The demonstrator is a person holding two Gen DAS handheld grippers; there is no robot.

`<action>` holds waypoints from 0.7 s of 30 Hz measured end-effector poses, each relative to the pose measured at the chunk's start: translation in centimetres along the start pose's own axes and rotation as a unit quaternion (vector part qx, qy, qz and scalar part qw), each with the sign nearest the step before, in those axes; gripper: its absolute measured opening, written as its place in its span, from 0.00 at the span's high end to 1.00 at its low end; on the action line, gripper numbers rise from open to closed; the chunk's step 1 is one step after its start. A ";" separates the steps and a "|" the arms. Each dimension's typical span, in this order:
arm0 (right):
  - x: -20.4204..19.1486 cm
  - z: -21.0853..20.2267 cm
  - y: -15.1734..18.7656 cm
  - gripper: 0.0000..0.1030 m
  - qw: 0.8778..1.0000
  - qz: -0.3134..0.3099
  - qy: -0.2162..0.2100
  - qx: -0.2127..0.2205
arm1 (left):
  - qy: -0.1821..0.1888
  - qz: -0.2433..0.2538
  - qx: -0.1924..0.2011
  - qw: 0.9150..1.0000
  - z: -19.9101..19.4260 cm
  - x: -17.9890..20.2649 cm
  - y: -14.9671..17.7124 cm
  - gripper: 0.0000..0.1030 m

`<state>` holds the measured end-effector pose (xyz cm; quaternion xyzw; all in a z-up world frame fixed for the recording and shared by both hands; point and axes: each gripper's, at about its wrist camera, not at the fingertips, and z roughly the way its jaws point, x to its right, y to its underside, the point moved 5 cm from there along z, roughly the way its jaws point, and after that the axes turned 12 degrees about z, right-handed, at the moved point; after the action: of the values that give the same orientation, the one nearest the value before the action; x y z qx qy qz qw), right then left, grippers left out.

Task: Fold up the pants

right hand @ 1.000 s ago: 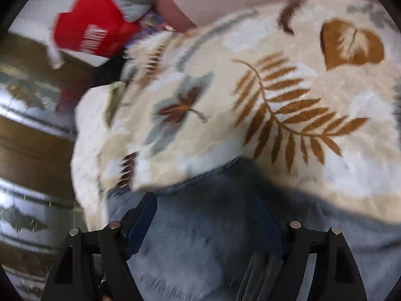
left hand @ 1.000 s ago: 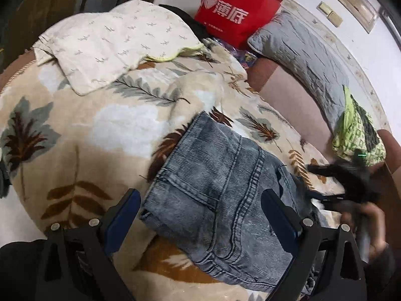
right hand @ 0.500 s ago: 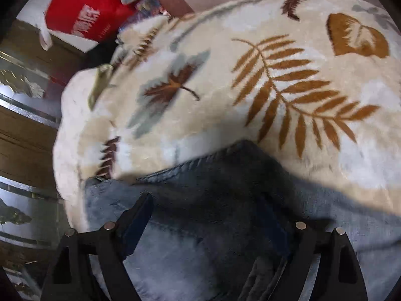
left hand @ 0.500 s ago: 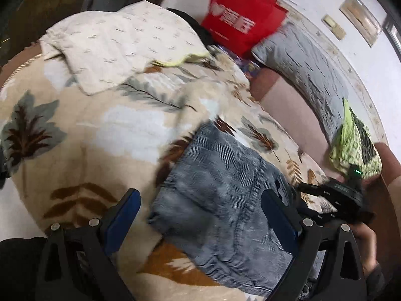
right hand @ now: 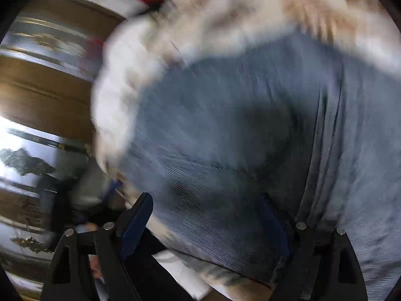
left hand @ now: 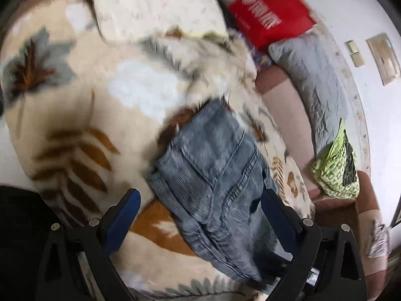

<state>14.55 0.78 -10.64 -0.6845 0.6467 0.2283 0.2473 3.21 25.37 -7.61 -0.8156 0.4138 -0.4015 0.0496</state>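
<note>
Grey-blue jeans [left hand: 215, 165] lie folded in a thick stack on a cream leaf-print blanket [left hand: 82, 105]. In the left wrist view my left gripper [left hand: 200, 203] hangs open just above the stack's near end, one blue finger on each side and neither pad pressing the cloth. The right wrist view is blurred by motion. There the jeans [right hand: 250, 125] fill most of the picture, and my right gripper [right hand: 208, 208] stands wide open over them with nothing gripped. The blanket's edge [right hand: 120, 80] shows to the left of the jeans.
A cream folded cloth [left hand: 155, 2] lies at the blanket's far end. Beyond it stand a red bag [left hand: 273, 12], a grey pillow [left hand: 313, 75] and a green patterned cloth [left hand: 335, 173] along the wall. A wooden cabinet with shiny panels [right hand: 50, 87] is left of the bed.
The right gripper has swept across the jeans, which now fill its view, and it is gone from the left wrist view's right edge. The left wrist view has rolled and drawn slightly closer.
</note>
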 end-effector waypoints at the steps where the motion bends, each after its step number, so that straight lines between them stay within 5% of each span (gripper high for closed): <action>1: -0.2 -0.4 0.1 0.16 1.000 -0.001 -0.006 0.019 | 0.001 -0.005 -0.006 1.000 0.5 0.0 0.1 0.06; 10: 0.5 -1.5 1.5 0.16 0.999 0.011 -0.031 0.026 | 0.008 -0.038 -0.023 0.999 2.9 0.4 0.2 0.09; 11: 0.5 -1.6 1.6 0.16 0.999 0.009 -0.031 0.027 | 0.001 -0.034 -0.020 0.999 2.9 0.5 0.0 0.23; 12: 0.4 -1.7 1.8 0.16 0.999 0.009 -0.029 0.025 | -0.005 -0.022 -0.023 0.999 3.1 0.7 -0.2 0.51; 14: -0.2 -2.8 1.4 0.16 0.999 0.018 -0.042 0.026 | -0.038 0.011 -0.032 0.999 3.4 0.9 -0.5 0.74; 17: -1.4 -4.0 0.7 0.16 0.994 0.027 -0.104 0.032 | -0.044 0.008 -0.030 0.999 3.5 0.5 -0.6 0.84; 21: 0.6 -0.1 0.0 0.15 0.997 0.050 -0.052 0.008 | -0.057 0.031 -0.020 0.998 3.2 1.3 -0.9 0.91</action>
<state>14.55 0.22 -10.96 -0.6363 0.6682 0.2710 0.2741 6.51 24.22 -8.58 -0.8246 0.4436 -0.3444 0.0688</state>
